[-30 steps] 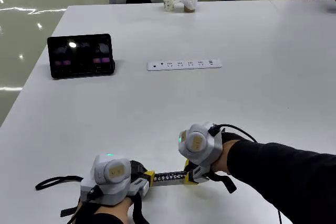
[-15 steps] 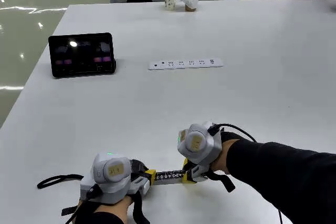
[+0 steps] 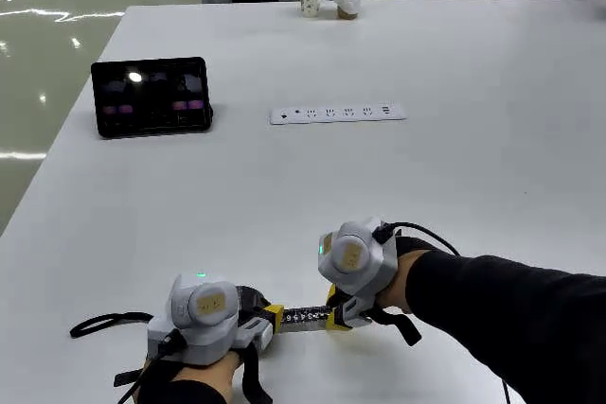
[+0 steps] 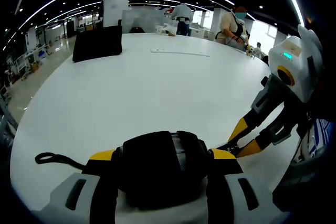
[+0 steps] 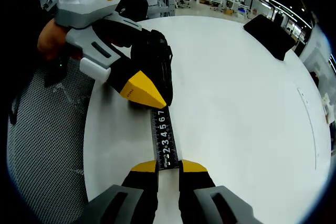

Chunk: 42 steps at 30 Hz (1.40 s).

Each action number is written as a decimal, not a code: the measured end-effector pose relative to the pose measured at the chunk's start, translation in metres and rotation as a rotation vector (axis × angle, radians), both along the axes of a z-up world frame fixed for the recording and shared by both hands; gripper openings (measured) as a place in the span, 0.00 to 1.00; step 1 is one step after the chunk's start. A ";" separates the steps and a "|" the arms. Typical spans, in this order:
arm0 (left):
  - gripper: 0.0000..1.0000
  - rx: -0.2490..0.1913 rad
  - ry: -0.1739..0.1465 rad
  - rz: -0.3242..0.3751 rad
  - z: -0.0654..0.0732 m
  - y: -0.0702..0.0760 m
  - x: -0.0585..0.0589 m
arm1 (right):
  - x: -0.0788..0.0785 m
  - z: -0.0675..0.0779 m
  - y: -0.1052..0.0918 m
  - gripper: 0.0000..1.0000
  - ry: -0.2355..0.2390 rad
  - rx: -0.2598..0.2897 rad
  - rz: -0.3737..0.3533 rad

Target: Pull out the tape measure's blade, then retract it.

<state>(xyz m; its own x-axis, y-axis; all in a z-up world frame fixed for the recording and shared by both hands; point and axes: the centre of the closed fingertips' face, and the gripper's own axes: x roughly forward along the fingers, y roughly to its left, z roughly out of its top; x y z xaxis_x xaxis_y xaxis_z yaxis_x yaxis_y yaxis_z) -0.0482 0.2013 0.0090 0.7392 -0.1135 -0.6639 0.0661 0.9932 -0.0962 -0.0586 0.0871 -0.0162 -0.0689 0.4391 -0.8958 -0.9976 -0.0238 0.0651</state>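
Head view: the case point(image 3: 251, 301) rests on the table point(image 3: 398, 186) near its front edge, just before the person, with one gripper on either side of it.

Axis. The blade point(image 5: 163, 135) leaves the case and runs to the right gripper point(image 5: 169, 167). In the right gripper view it lies straight ahead along the jaw line, flat on the table, with a short printed length exposed. The case is at the far end of that line. The right gripper is the nearer one to the blade's free end, and the left gripper point(image 4: 165, 155) is at the case.

Left gripper. The jaws are closed against both sides of the case, with a yellow tip showing on each flank. The case sits square between them, low against the table.

Right gripper. The jaws are drawn nearly together and pinch the blade's end. The end hook is hidden between the tips.

Assessment. The blade is only partly out. Any further draw or return should follow the blade's own line, directly away from or toward the case. A sideways pull would risk kinking the blade or twisting the case in the left gripper's hold.
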 end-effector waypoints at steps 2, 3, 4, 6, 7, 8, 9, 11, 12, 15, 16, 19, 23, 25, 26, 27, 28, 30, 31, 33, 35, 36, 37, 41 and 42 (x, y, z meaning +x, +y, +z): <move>0.64 0.001 0.000 0.000 0.000 0.000 0.000 | 0.000 0.000 0.001 0.11 0.001 0.002 0.000; 0.64 0.000 0.000 -0.001 0.000 0.000 0.000 | 0.000 0.000 0.001 0.11 0.002 0.002 -0.001; 0.64 0.000 0.000 -0.001 0.000 0.000 0.000 | -0.001 0.000 0.002 0.11 0.002 0.003 -0.002; 0.64 0.001 -0.002 -0.001 0.000 0.000 0.000 | 0.000 0.000 0.003 0.11 0.002 0.007 -0.003; 0.64 0.001 -0.002 -0.001 0.000 0.000 0.000 | -0.001 0.000 0.003 0.11 0.003 0.007 -0.003; 0.64 0.001 -0.002 -0.002 0.000 0.000 0.000 | -0.001 0.000 0.004 0.11 0.003 0.008 -0.003; 0.64 0.001 -0.002 -0.002 0.000 0.000 0.000 | -0.001 0.000 0.004 0.11 0.004 0.009 -0.002; 0.64 0.001 -0.002 -0.001 0.000 0.000 0.000 | -0.001 0.000 0.005 0.11 0.004 0.012 -0.001; 0.64 0.001 -0.002 -0.001 0.000 0.000 0.000 | -0.001 0.000 0.005 0.11 0.005 0.014 -0.001; 0.64 0.001 -0.002 -0.001 0.000 0.000 0.000 | -0.001 0.000 0.007 0.11 0.005 0.020 -0.001; 0.64 0.001 -0.002 -0.002 0.000 0.000 0.000 | -0.001 0.000 0.007 0.11 0.004 0.020 -0.001; 0.64 0.001 -0.002 -0.002 0.000 0.000 0.000 | -0.002 0.000 0.009 0.11 0.003 0.023 0.000; 0.64 0.001 0.000 -0.003 0.000 0.000 0.000 | -0.002 -0.001 0.010 0.11 0.004 0.027 0.002; 0.64 0.000 0.000 -0.003 0.000 0.000 0.000 | -0.002 -0.001 0.012 0.11 0.006 0.029 0.003; 0.64 0.000 0.001 -0.003 0.000 0.000 0.000 | -0.002 -0.001 0.012 0.11 0.006 0.029 0.003; 0.64 0.000 0.001 -0.003 0.000 0.000 0.000 | -0.002 -0.001 0.013 0.11 0.007 0.031 0.002; 0.64 0.000 0.001 -0.003 0.000 0.000 0.000 | -0.002 -0.001 0.013 0.11 0.008 0.030 0.001; 0.64 0.000 0.001 -0.003 0.000 0.000 0.000 | -0.002 0.000 0.014 0.11 0.008 0.034 0.001; 0.64 -0.001 0.001 -0.003 0.000 0.000 0.000 | -0.003 0.000 0.014 0.11 0.009 0.034 0.000; 0.64 -0.001 0.001 -0.003 0.000 0.000 0.000 | -0.003 0.000 0.016 0.11 0.009 0.037 0.000; 0.64 -0.002 0.001 -0.003 0.000 0.000 0.000 | -0.003 0.000 0.017 0.11 0.011 0.039 -0.001; 0.64 -0.002 0.001 -0.003 0.000 0.000 0.000 | -0.003 0.000 0.018 0.11 0.012 0.041 -0.001; 0.64 -0.003 0.002 -0.003 0.000 0.000 0.000 | -0.003 0.000 0.019 0.11 0.011 0.041 0.000; 0.64 -0.003 0.002 -0.003 0.000 0.000 0.000 | -0.004 0.000 0.021 0.11 0.006 0.039 0.008; 0.64 -0.004 0.003 -0.003 0.000 0.000 0.000 | -0.004 0.000 0.021 0.11 0.006 0.041 0.006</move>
<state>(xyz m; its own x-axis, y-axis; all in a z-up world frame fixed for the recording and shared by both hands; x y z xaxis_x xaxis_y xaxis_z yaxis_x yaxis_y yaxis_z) -0.0486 0.2015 0.0089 0.7370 -0.1185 -0.6654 0.0691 0.9926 -0.1001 -0.0622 0.1083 -0.0165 -0.0770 0.4754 -0.8764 -0.9970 -0.0324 0.0700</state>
